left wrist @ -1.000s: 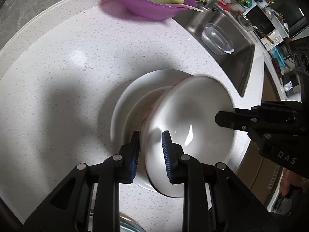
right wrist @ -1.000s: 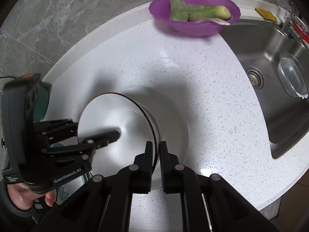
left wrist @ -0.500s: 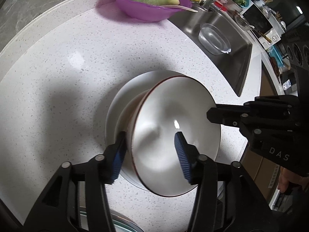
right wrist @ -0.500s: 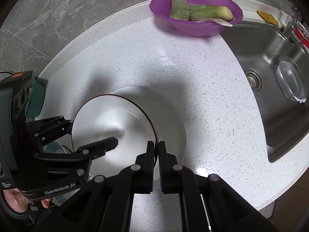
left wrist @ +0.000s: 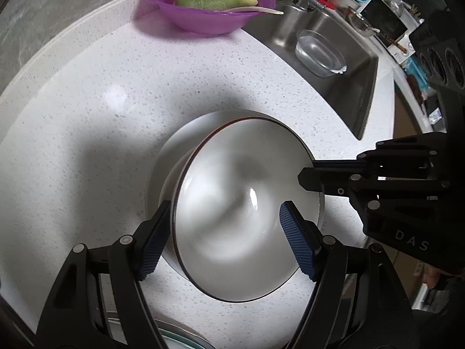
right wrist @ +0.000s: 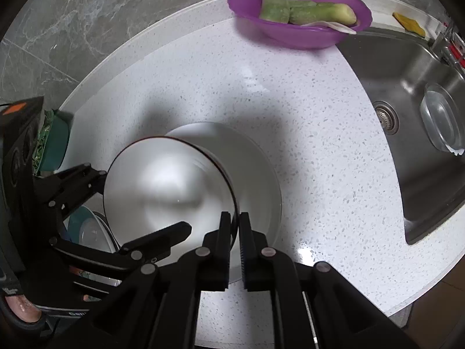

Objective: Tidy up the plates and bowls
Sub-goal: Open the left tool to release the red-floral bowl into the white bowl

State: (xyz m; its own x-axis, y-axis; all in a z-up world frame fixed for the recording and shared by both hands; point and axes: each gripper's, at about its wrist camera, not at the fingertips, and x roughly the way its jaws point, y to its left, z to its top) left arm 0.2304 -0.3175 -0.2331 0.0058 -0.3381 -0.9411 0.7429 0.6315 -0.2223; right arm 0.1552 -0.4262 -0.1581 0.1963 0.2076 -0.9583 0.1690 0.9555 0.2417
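1. The left gripper [left wrist: 225,240] is opening, its pads clear of the brown-rimmed bowl [left wrist: 247,218] between them.
2. The right gripper [right wrist: 235,234] alone pinches the bowl's rim above the white plate [right wrist: 258,168].
3. Risk: the one-sided pinch may let the bowl tilt and knock the plate.

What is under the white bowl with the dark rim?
Under the white bowl lies a white plate on the counter. Only the plate's rim shows; its middle is covered, so anything there cannot be seen.
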